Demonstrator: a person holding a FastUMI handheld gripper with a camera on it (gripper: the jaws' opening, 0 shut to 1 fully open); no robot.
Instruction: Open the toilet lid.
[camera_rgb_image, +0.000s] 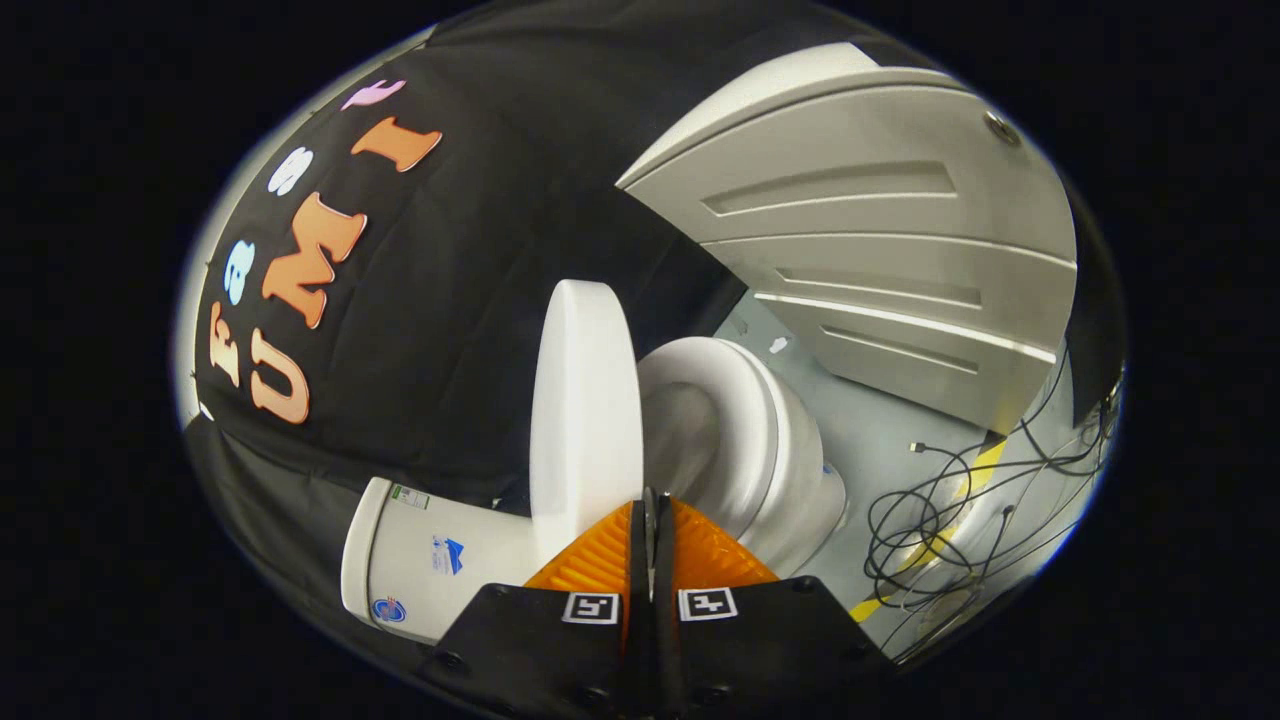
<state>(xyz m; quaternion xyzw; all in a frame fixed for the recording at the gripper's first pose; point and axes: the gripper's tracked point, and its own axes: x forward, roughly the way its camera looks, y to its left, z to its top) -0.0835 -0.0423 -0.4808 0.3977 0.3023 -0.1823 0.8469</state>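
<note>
I am seeing my gripper (650, 500) with its 2 fingers pressed together on nothing, tips sitting at the raised toilet lid (585, 400), which is standing at 12 o'clock ahead, the bowl (740, 440) lying toward 2 o'clock.

We saw a pale grey floor (880, 440) carrying the white toilet (760, 450), whose base stood directly on it beside the black cloth wall. A tangle of thin black cables (925, 520) lay loose on the floor near the toilet, crossing a strip of yellow tape (975, 480). A small white scrap (779, 345) lay farther back, near the grey panelled door (880, 240).
</note>
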